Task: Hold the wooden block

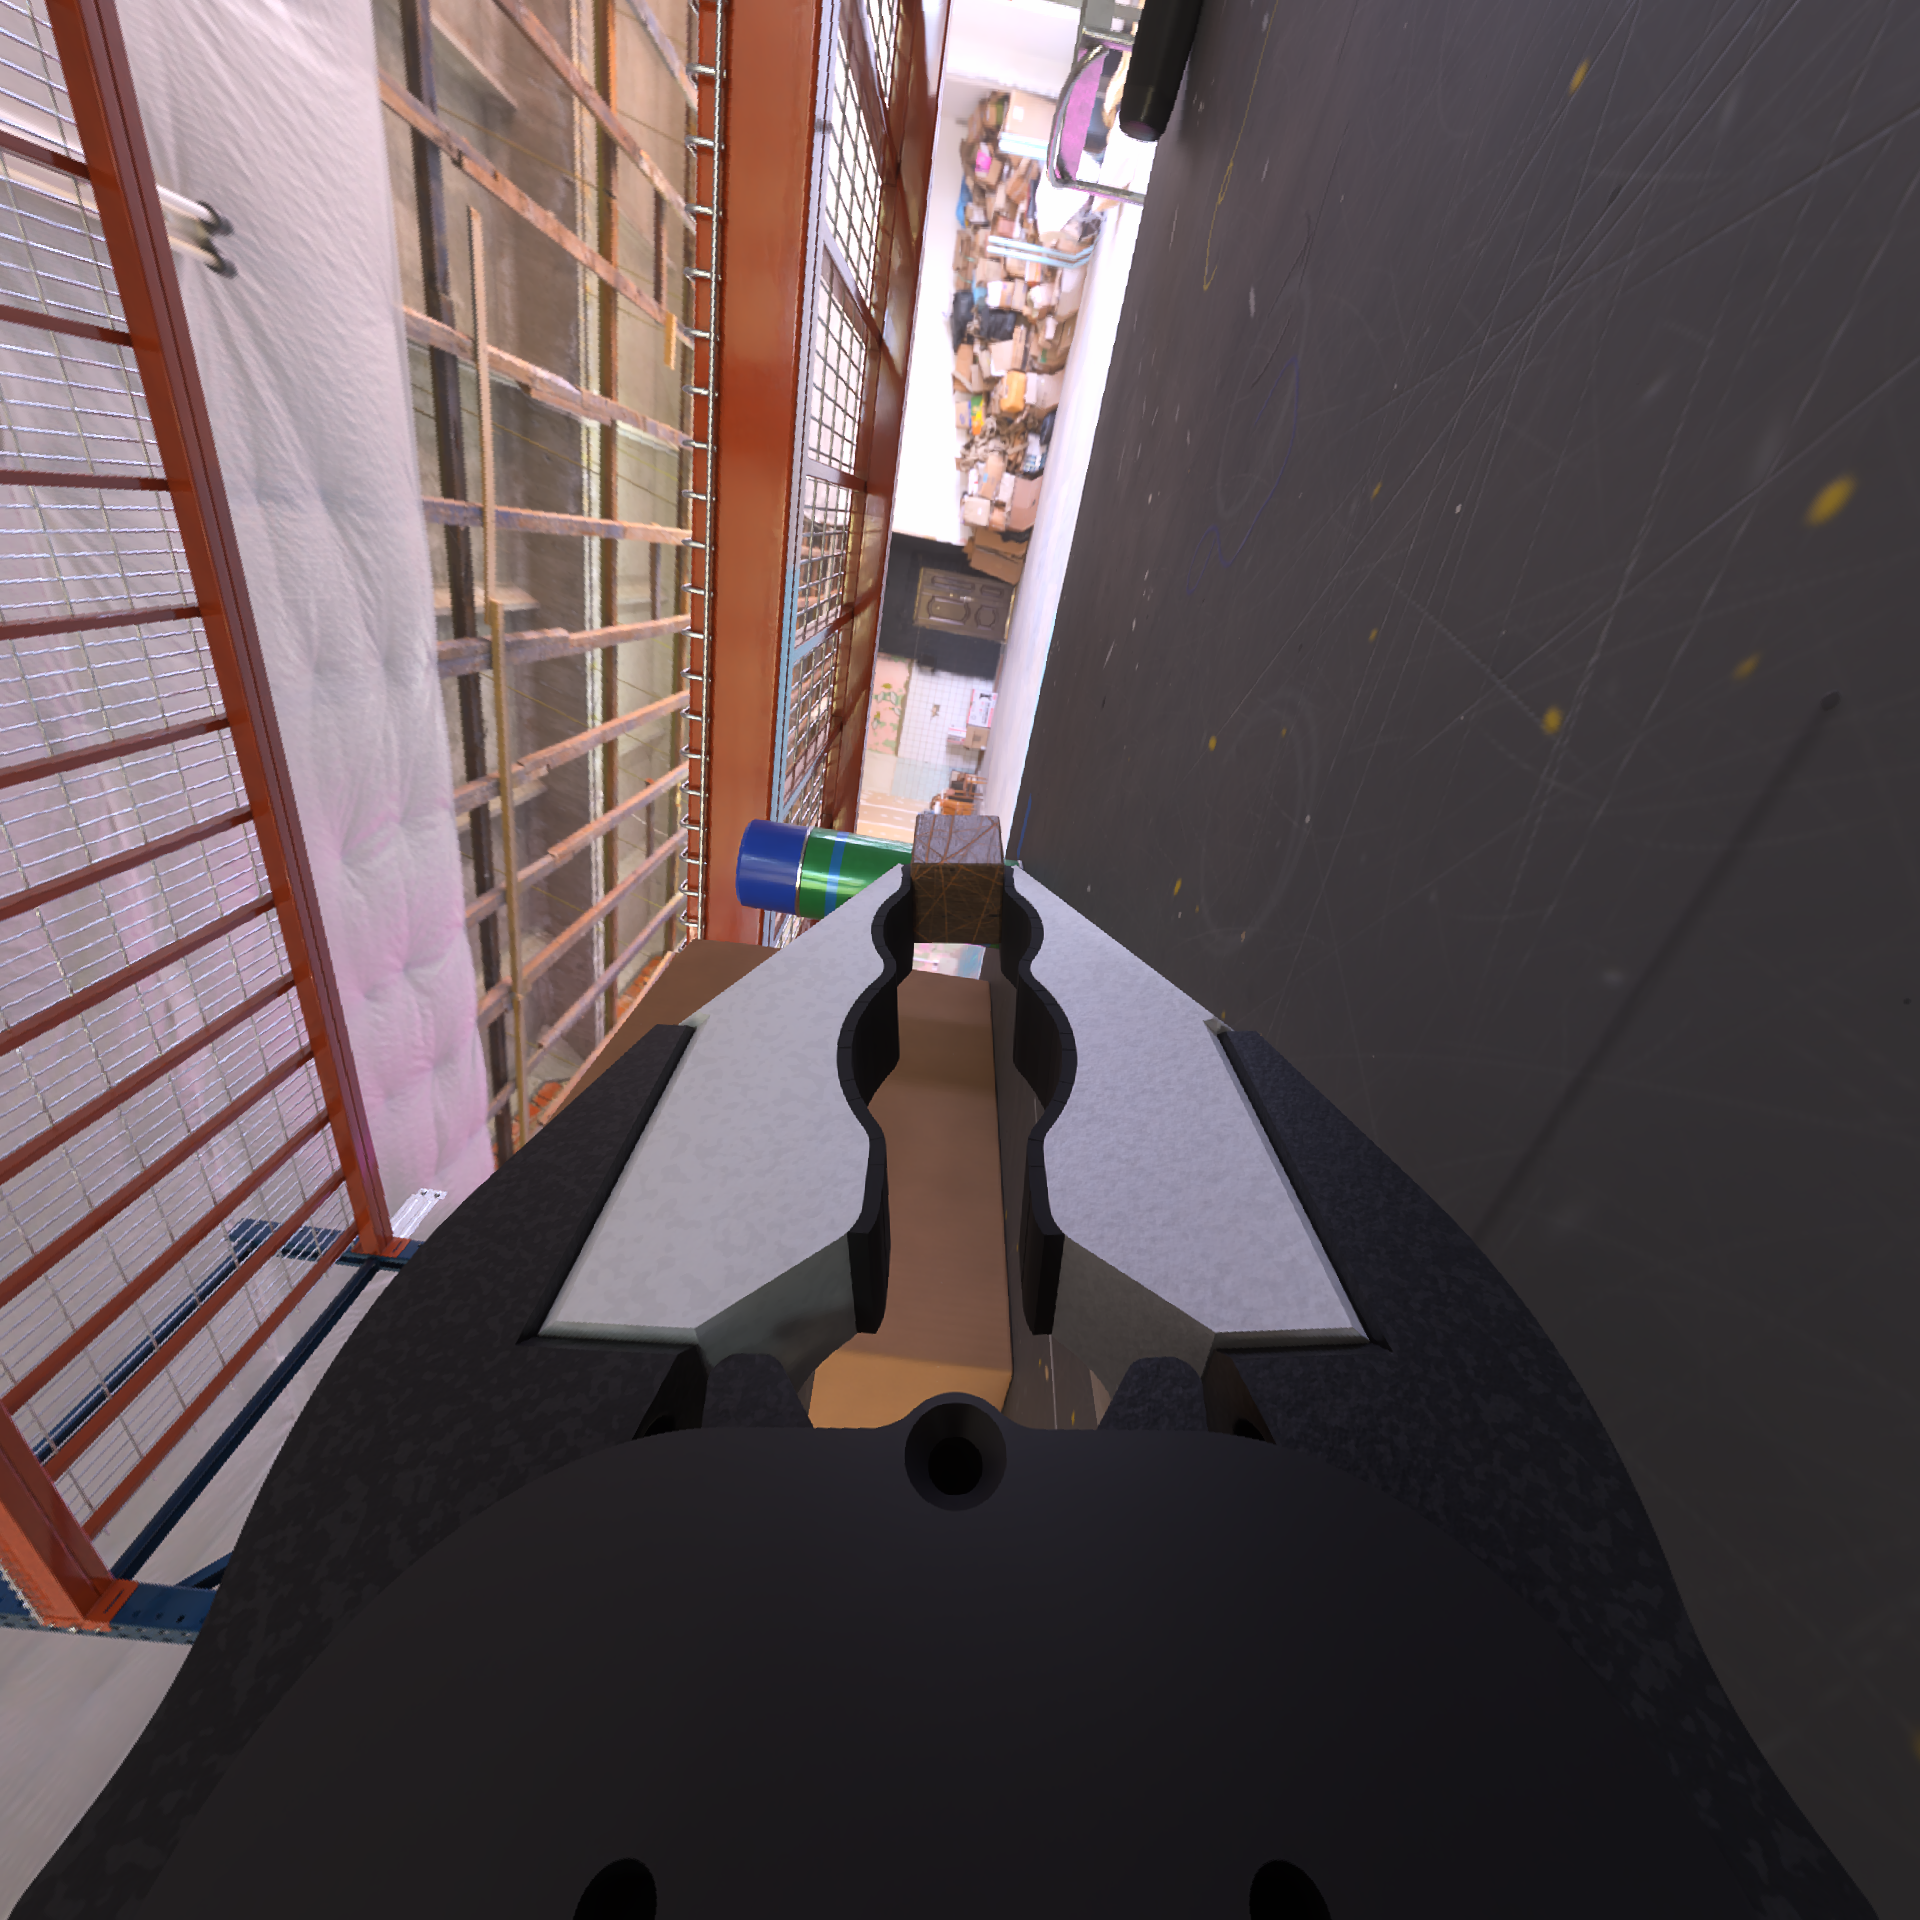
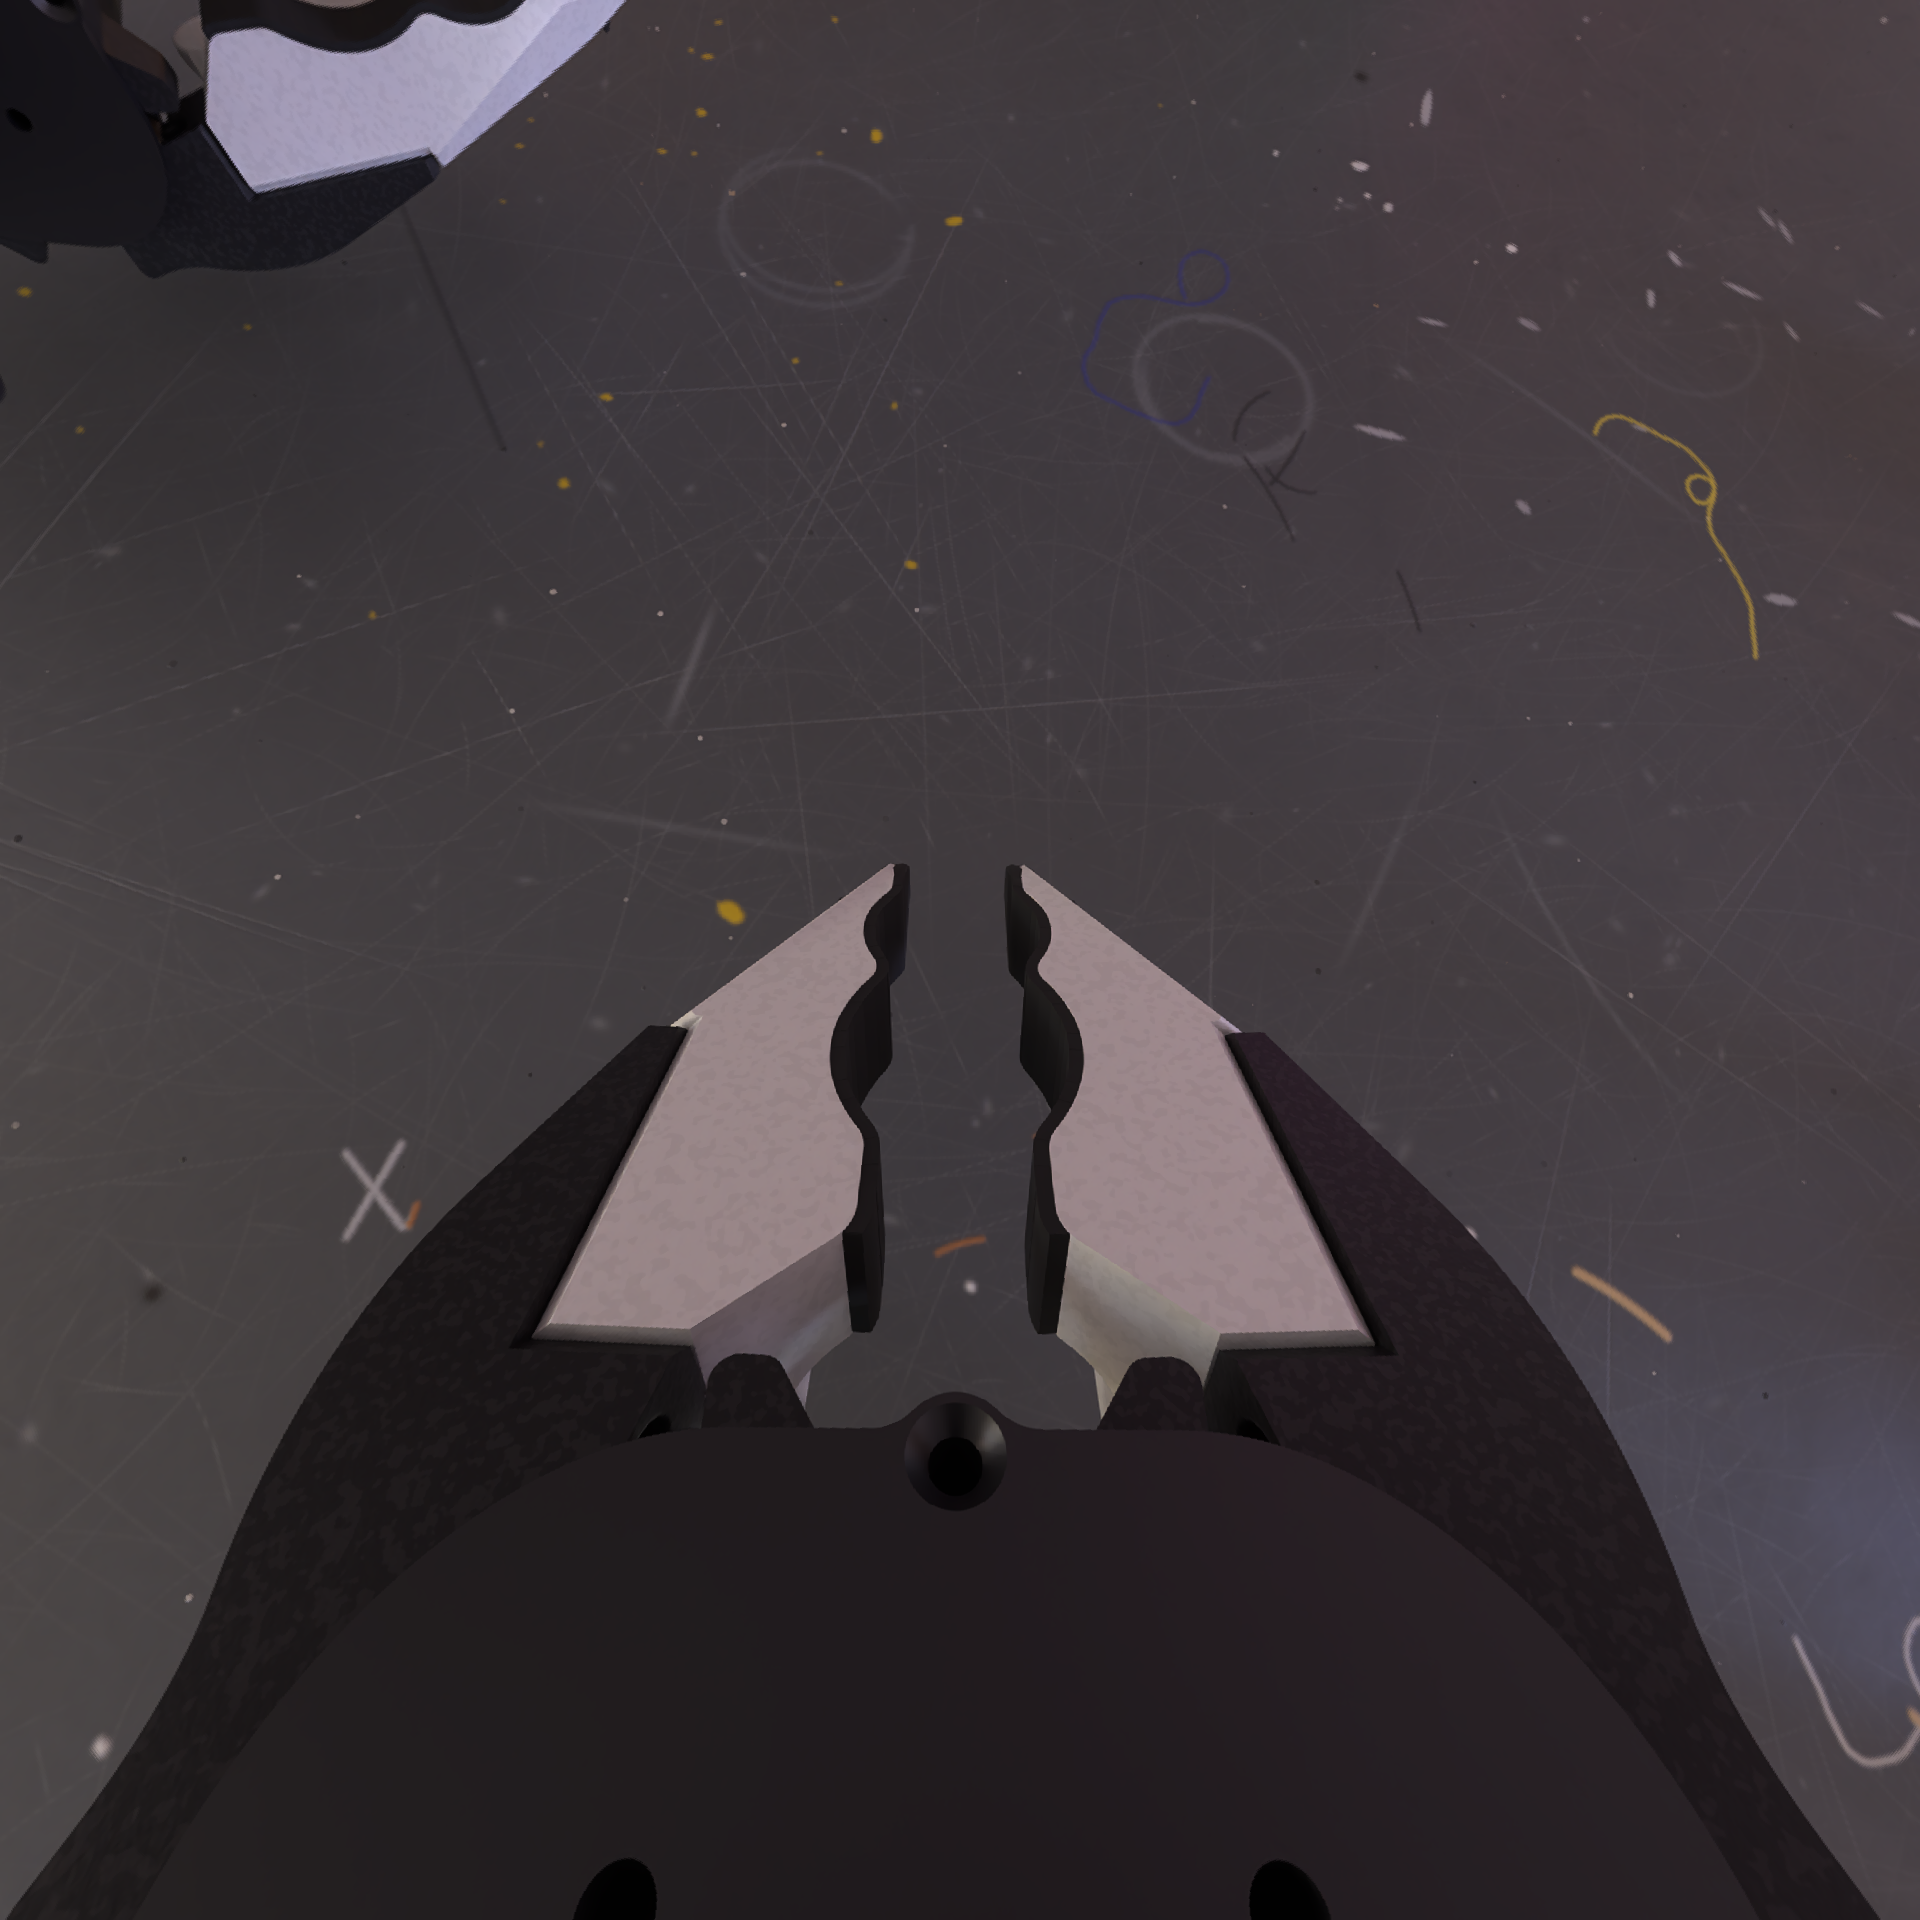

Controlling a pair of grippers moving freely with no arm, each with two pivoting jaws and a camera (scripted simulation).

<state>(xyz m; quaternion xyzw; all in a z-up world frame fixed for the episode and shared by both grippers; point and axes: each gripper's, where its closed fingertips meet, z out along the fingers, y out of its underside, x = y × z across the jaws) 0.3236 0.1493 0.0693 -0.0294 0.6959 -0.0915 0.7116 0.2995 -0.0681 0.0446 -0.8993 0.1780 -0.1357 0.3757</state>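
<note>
In the left wrist view the wooden block [image 1: 957, 902], a small brown cube with scratch marks, sits between my left gripper's [image 1: 958, 881] fingertips. The left gripper is shut on it, with the pads pressing its two sides. The view is rolled, so the dark table [image 1: 1455, 727] stands along the right. My right gripper [image 2: 956, 883] hangs over the bare dark table [image 2: 1039, 623], its jaws a little apart with nothing between them. The left gripper's body shows in the top left corner of the right wrist view [image 2: 312, 104].
A green can with a blue cap [image 1: 816, 868] lies just beyond the block, to its left. A brown box-like surface [image 1: 935, 1143] shows between the left fingers. Orange mesh racking [image 1: 758, 416] and stacked cartons [image 1: 1008, 343] stand far behind. A dark cylinder [image 1: 1158, 62] is at the top.
</note>
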